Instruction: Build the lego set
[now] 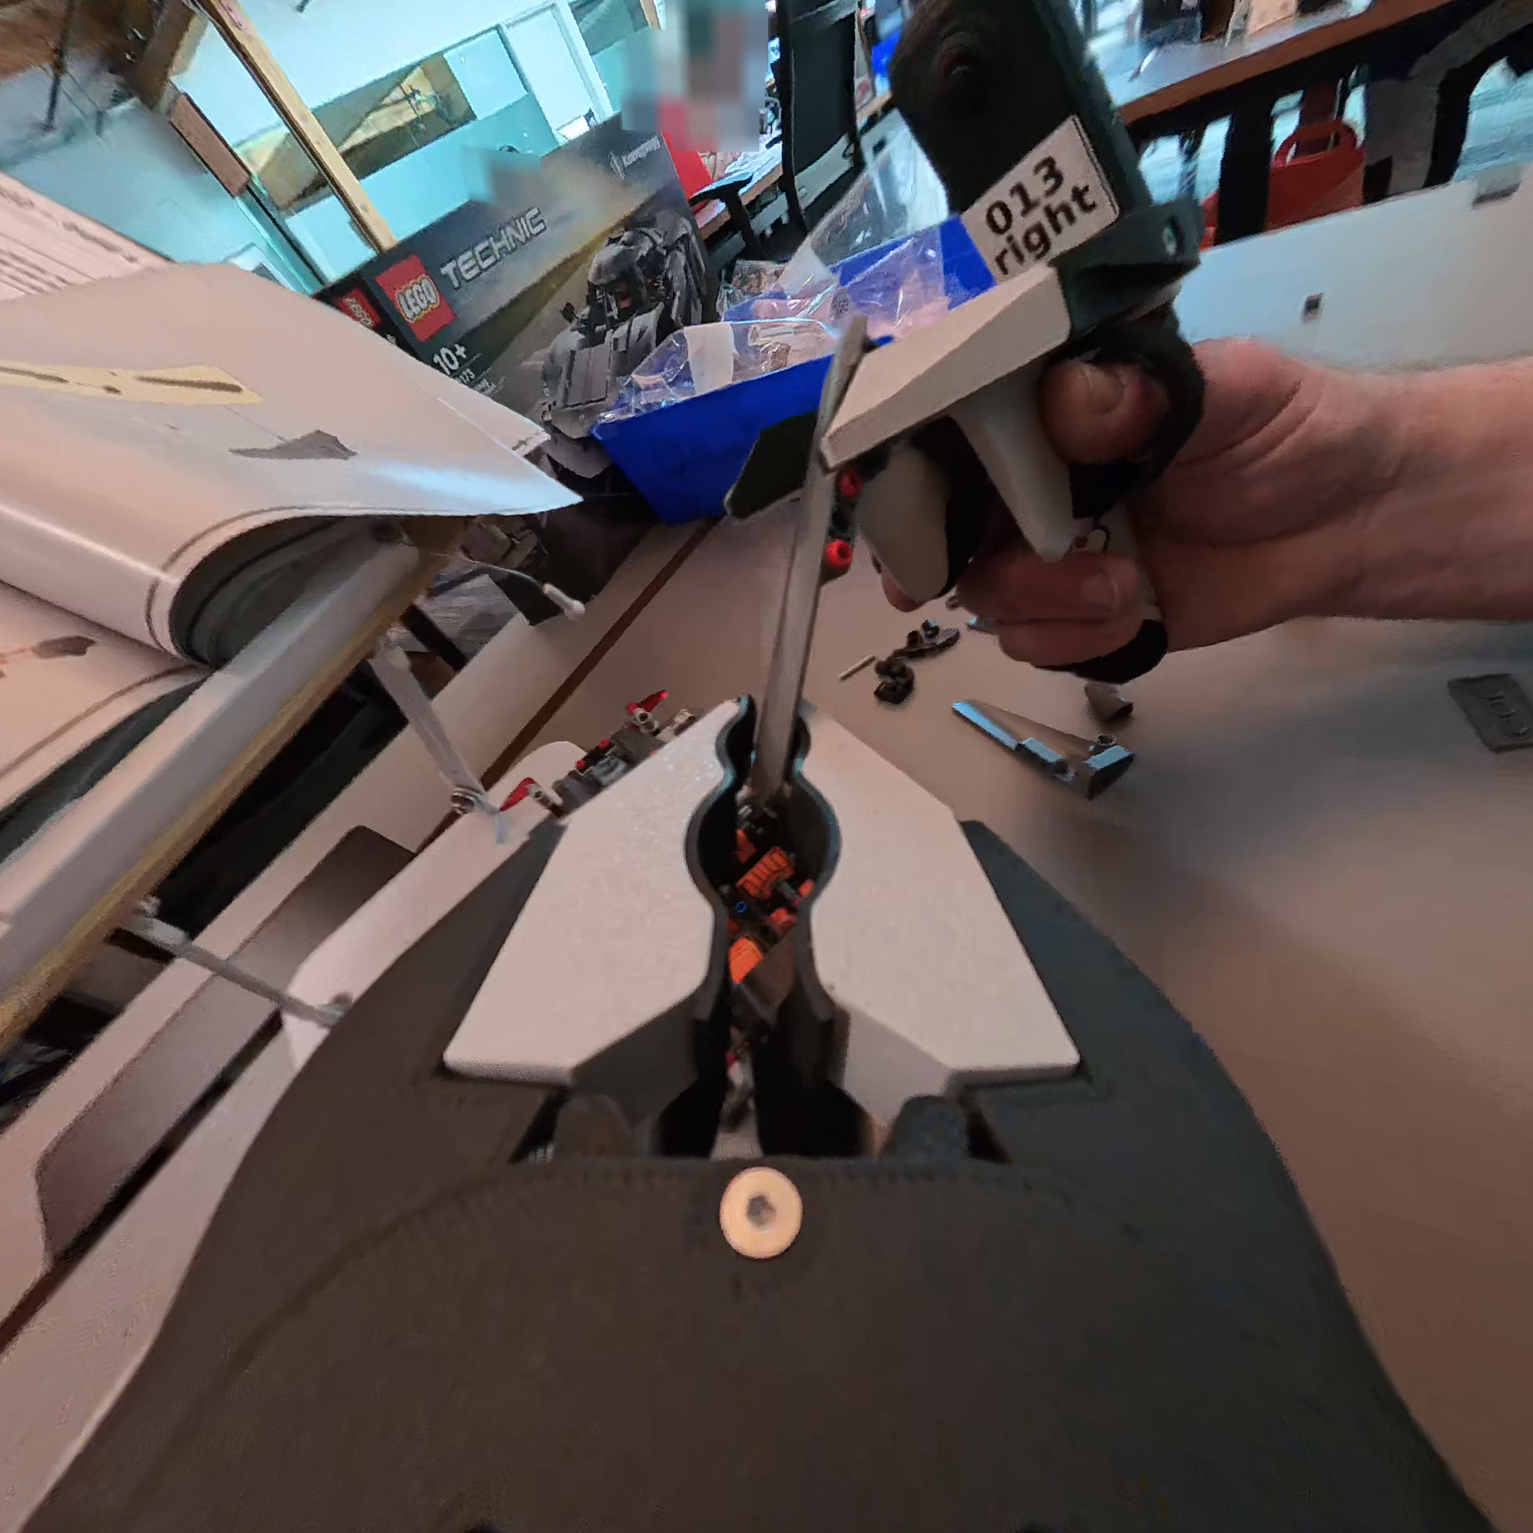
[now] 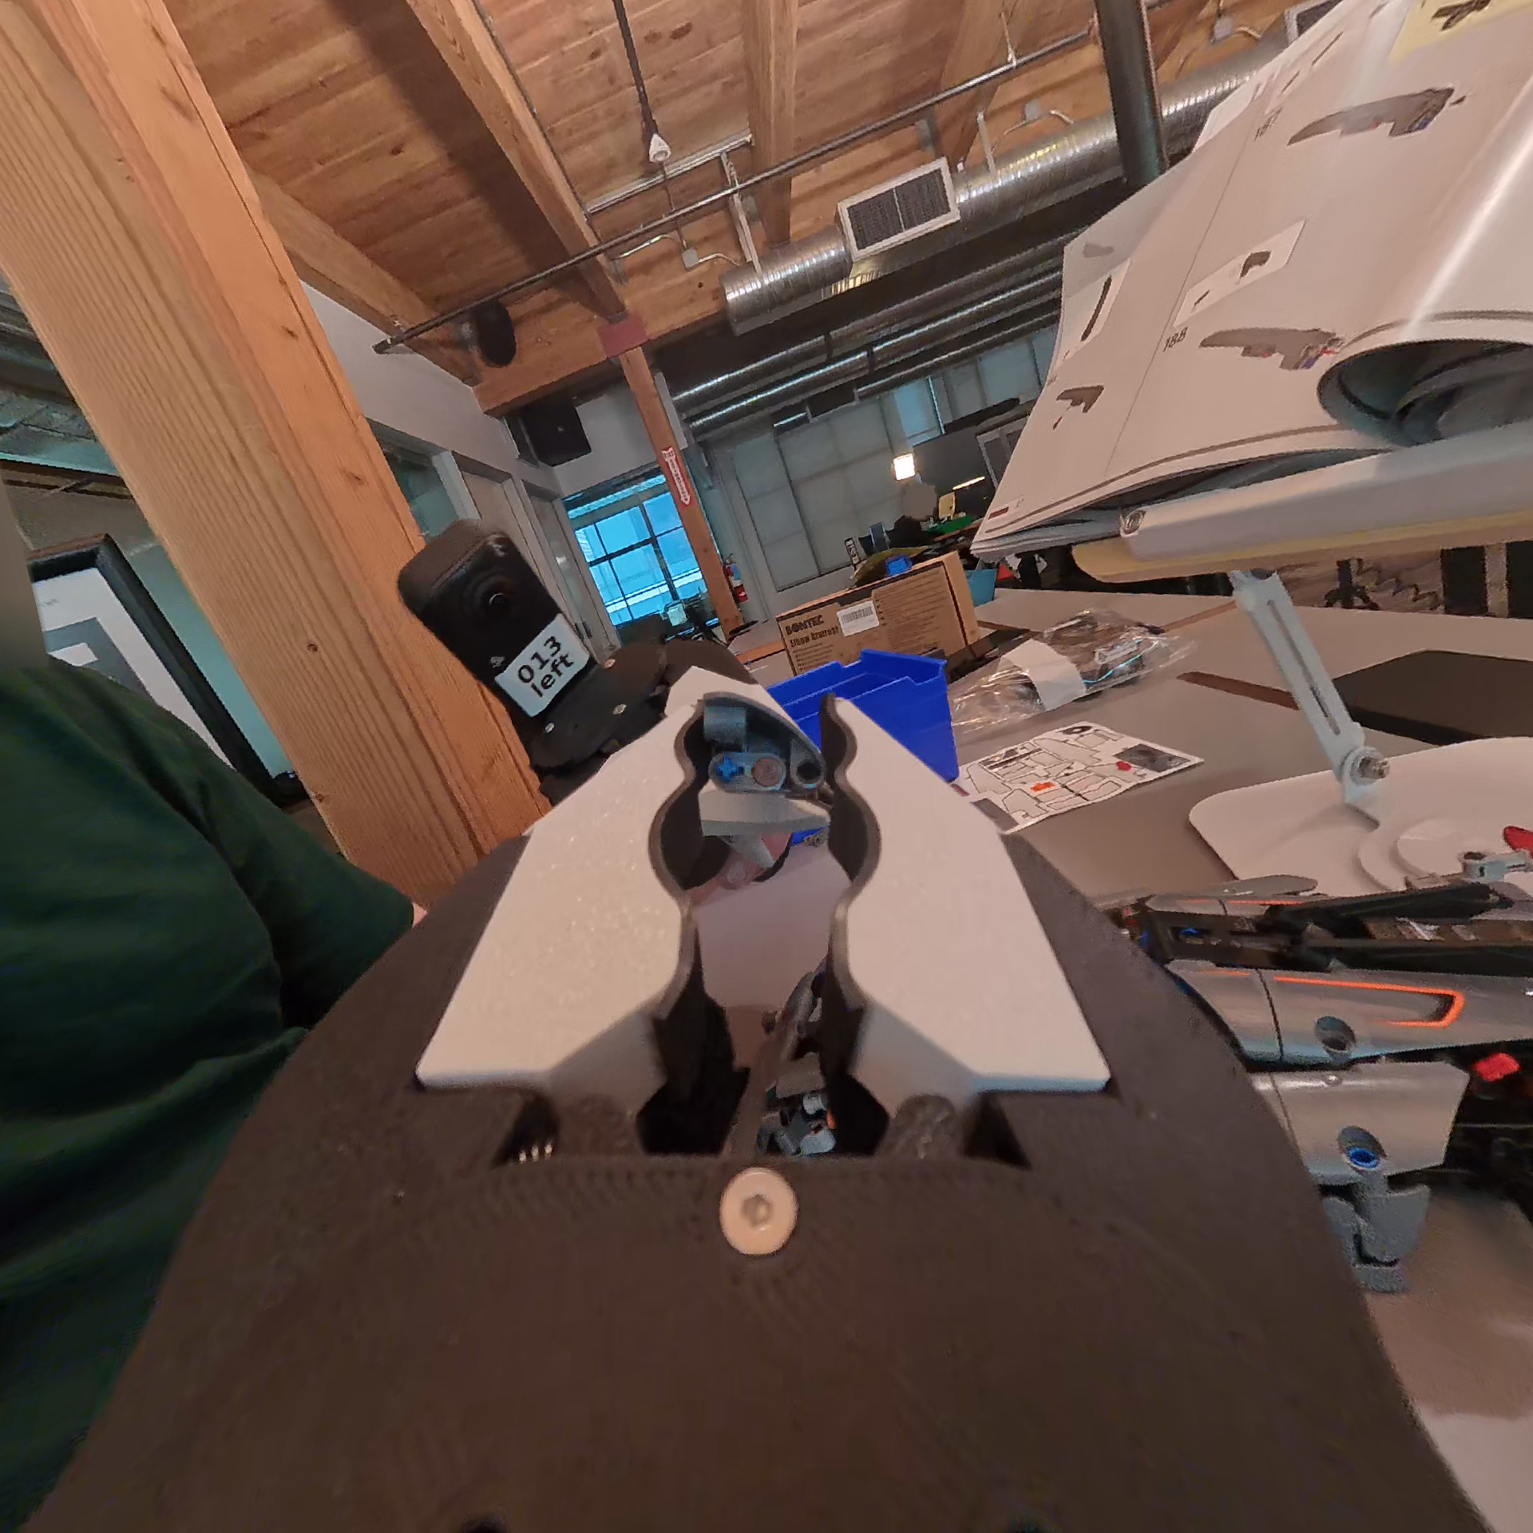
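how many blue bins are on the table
1. The blue bin sits at the far side of the table, holding clear plastic bags, beside the set's box. Others may be hidden.

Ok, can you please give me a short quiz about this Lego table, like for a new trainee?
1. True or false: the blue bin is empty.
2. Which colour are the accent lines on the Lego car model? A) orange B) green C) yellow
3. Short answer: what is the right gripper gripping?

Key
1. False. Clear plastic bags sit in it.
2. A.
3. A grey Lego panel with red pins at its upper end. Its lower end reaches down between the left gripper's fingertips.
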A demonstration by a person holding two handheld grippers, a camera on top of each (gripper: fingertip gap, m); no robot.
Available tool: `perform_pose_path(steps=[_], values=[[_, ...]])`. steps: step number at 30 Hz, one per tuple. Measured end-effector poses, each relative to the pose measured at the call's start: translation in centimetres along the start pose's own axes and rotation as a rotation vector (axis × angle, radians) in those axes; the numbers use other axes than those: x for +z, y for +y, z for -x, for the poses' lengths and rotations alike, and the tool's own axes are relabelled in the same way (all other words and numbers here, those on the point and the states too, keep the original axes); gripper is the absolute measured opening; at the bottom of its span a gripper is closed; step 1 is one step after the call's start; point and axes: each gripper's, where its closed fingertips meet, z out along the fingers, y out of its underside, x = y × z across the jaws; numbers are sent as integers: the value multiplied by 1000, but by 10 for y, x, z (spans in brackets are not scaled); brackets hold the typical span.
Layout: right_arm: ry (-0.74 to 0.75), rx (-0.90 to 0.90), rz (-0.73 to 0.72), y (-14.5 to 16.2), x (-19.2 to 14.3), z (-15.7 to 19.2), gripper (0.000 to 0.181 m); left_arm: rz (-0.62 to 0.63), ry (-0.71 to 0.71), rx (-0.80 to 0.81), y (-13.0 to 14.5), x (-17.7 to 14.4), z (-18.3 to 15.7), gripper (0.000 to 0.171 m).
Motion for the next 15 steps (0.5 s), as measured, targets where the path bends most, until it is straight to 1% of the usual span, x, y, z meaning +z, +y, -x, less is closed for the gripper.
perform_pose_path(steps=[2, 4, 8, 11, 15], values=[[4, -5, -14, -4, -4, -2, 24, -39, 45, -98, -3, -3, 2, 11], [1, -2, -29, -9, -9, -3, 24, -91, 66, -172, -10, -8, 7, 16], [-7, -27, -37, -16, -17, -3, 24, -125, 128, -266, -13, -9, 6, 27], [-24, -25, -45, -19, -18, 0, 24, -157, 189, -322, -16, -8, 0, 25], [-37, -24, -24, -13, -12, 3, 24, -191, 252, -367, -22, -9, -6, 23]])
